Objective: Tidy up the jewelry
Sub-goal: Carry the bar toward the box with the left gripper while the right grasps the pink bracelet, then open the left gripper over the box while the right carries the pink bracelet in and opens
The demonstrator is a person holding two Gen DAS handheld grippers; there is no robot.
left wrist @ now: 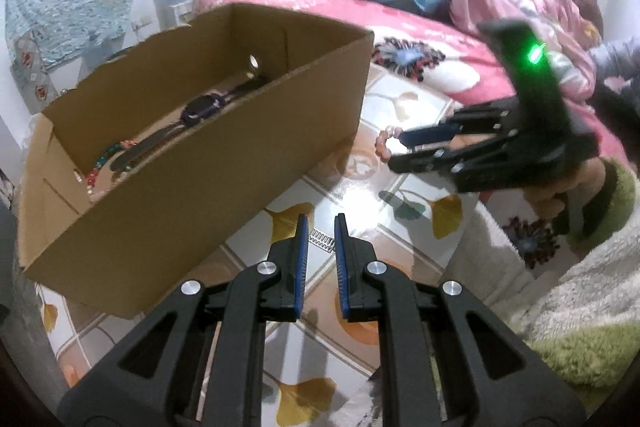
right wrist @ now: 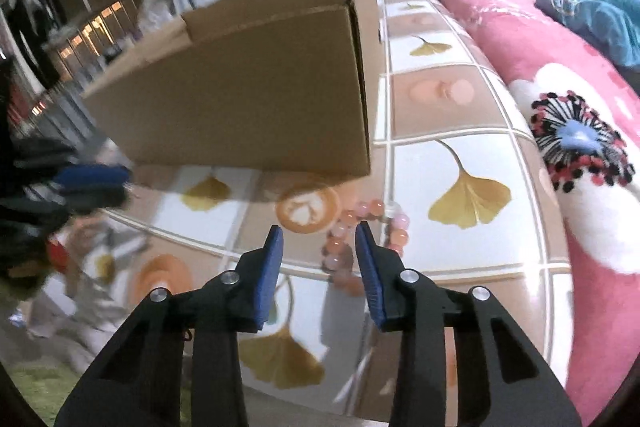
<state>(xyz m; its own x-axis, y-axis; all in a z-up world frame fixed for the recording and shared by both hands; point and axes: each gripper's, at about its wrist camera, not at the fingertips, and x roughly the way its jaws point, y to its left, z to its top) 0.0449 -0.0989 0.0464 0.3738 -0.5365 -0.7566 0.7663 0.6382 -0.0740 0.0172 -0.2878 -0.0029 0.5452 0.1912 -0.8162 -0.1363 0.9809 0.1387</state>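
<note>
Right hand-held gripper [right wrist: 320, 231] spread, blue ribbed pads straddling the pink round-bead bracelet [right wrist: 362, 241] lying on the glossy leaf-print surface [right wrist: 460, 115], not pinching it. Left hand-held gripper [left wrist: 321, 227] slightly parted, holding nothing. Plain cardboard box [left wrist: 168, 163] beside them holds a dark watch [left wrist: 200, 109] and a multicolour bead string [left wrist: 100, 167].

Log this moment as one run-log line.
left tongs: open, idle | right tongs: open, over bracelet | box: holds watch
</note>
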